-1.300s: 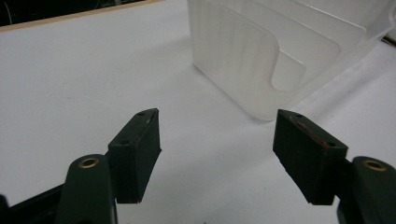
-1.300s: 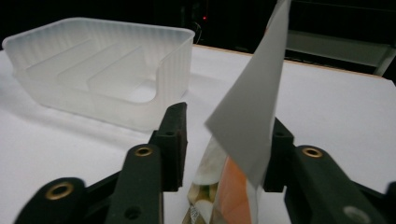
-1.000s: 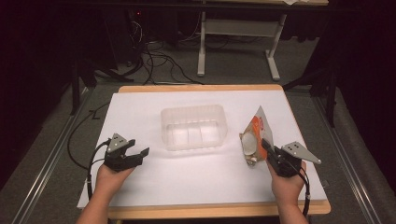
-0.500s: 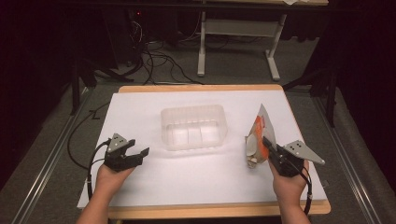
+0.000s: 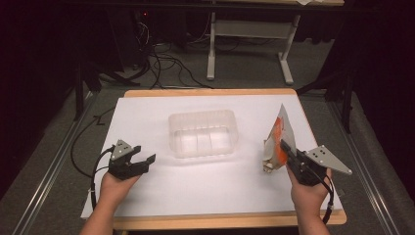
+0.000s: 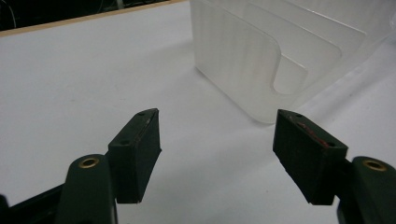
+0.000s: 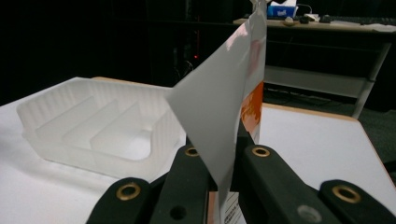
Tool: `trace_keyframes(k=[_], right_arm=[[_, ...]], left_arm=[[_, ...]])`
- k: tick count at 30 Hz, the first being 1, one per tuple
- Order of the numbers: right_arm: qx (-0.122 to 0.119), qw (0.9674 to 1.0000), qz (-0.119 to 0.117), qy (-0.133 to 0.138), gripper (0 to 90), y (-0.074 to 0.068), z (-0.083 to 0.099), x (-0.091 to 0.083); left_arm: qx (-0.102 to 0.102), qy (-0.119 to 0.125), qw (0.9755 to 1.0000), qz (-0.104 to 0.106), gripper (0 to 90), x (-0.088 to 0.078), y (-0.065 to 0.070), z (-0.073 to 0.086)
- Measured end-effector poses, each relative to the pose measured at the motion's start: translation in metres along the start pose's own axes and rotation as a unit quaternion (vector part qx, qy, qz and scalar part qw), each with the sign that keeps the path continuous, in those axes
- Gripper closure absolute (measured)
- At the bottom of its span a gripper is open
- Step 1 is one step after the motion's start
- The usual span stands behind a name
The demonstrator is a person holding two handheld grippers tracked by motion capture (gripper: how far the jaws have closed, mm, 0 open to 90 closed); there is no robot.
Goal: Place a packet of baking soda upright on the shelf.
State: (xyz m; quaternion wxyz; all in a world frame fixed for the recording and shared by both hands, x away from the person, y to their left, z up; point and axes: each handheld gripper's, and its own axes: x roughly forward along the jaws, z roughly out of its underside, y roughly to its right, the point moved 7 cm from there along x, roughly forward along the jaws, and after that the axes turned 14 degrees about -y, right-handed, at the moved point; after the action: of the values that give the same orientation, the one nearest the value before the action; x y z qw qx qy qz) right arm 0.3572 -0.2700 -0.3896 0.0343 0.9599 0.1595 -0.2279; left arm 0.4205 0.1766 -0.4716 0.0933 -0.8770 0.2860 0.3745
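High view first, from the near edge of the bench (image 5: pixel 147 205): two forearms come in from the bottom, each hand holding a claw. The left claw (image 5: pixel 142 164) sits low over the white bench top at the near left, jaws spread wide with nothing between them; in the left gripper view its two black pads (image 6: pixel 137 149) stand well apart over bare white surface, with a corner of the clear tray (image 6: pixel 261 60) just beyond. The right claw (image 5: pixel 285 149) is at the near right, jaws closed tight on a white and orange packet (image 5: pixel 278 142). That packet stands nearly upright off the bench, its pointed top tilted up and away from the hand. In the right gripper view the packet's (image 7: pixel 224 107) lower part is pinched between the jaws and its white face rises above them. Farther in, the clear plastic tray (image 5: pixel 203 132) rests in the middle of the bench, well left of the packet, its inner ribs visible. Beyond the bench lie cables (image 5: pixel 161 63) on the floor and a table frame (image 5: pixel 244 39) in the dark.
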Motion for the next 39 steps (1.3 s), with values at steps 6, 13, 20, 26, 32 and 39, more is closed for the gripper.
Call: trace_keyframes(k=[6, 13, 20, 26, 32, 39], right_arm=[[0.005, 0.9997, -0.015, 0.02, 90.0, -0.003, -0.019, -0.005], [-0.011, 0.9992, -0.021, 0.031, 90.0, -0.014, -0.049, -0.004], [-0.029, 0.9983, -0.034, 0.036, 90.0, -0.032, -0.077, 0.003], [-0.043, 0.9973, -0.043, 0.041, 90.0, -0.049, -0.091, 0.01], [-0.059, 0.9951, -0.065, 0.046, 90.0, -0.074, -0.105, 0.024], [-0.067, 0.9934, -0.082, 0.043, 90.0, -0.096, -0.113, 0.041]], left_arm=[[0.002, 0.002, 1.0, 0.001, 32.3, -0.001, 0.0, 0.0], [0.001, 0.003, 1.0, 0.002, 32.3, -0.001, 0.0, 0.0], [-0.001, 0.004, 1.0, 0.003, 32.2, -0.002, 0.0, 0.0], [-0.002, 0.006, 1.0, 0.003, 32.2, -0.003, 0.0, 0.0], [-0.005, 0.006, 1.0, 0.004, 32.2, -0.003, -0.001, 0.0], [-0.006, 0.008, 0.9999, 0.005, 32.2, -0.003, 0.0, -0.001]])
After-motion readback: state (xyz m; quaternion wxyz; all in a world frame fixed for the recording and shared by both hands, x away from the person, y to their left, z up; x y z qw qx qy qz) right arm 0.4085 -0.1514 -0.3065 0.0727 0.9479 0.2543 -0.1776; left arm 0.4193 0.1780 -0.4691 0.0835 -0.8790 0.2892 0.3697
